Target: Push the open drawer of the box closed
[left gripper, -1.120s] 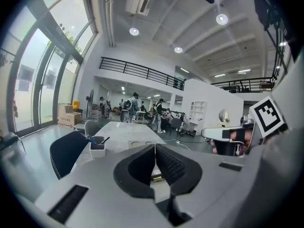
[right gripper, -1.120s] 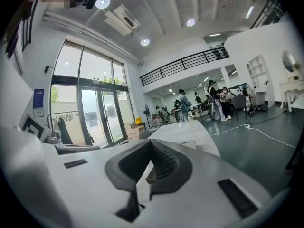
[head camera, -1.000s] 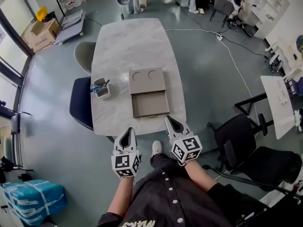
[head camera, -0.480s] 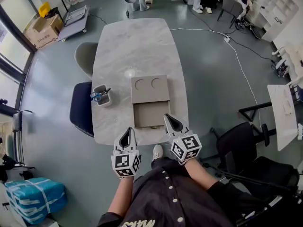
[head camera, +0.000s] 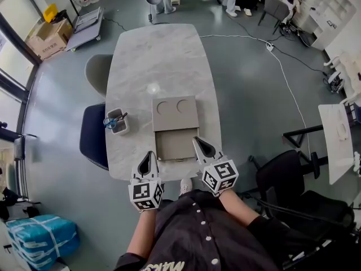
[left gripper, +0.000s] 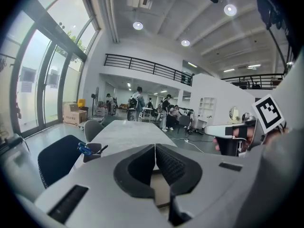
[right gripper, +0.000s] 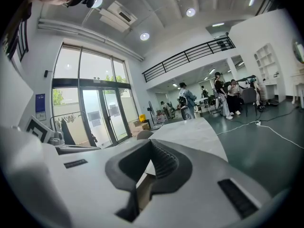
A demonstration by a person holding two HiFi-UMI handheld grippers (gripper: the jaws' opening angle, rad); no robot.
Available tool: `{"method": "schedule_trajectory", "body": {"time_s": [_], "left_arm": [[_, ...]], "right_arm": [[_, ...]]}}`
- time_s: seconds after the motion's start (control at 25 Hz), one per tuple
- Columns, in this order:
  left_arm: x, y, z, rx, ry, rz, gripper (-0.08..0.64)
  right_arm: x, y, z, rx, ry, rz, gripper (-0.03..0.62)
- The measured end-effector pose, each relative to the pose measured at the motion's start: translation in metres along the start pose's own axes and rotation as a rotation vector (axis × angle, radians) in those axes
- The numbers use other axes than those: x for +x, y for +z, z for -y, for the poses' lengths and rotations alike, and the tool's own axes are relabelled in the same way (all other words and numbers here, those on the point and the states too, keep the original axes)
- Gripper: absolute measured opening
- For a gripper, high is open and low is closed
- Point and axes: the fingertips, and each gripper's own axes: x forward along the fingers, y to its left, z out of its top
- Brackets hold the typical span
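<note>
Head view: vs a sec ago, left gripper (head camera: 149, 154) & right gripper (head camera: 197, 141) have closed in beside the drawer (head camera: 175, 145); it's still pulled out of the box (head camera: 175, 113) toward the table (head camera: 152, 55) edge; both jaws pressed together, empty; push not yet begun.

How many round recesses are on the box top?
2. The left recess and the right recess sit side by side on the far part of the box top. None look hidden.
</note>
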Motion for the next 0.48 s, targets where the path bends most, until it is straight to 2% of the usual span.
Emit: {"method": "schedule_trajectory", "body": {"time_s": [0.48], "left_arm": [[0.008,0.0,-0.007,0.011,-0.06,-0.032,0.017]], "right_arm": [[0.017,-0.012,0.0,0.066,-0.054,-0.044,-0.002]]}}
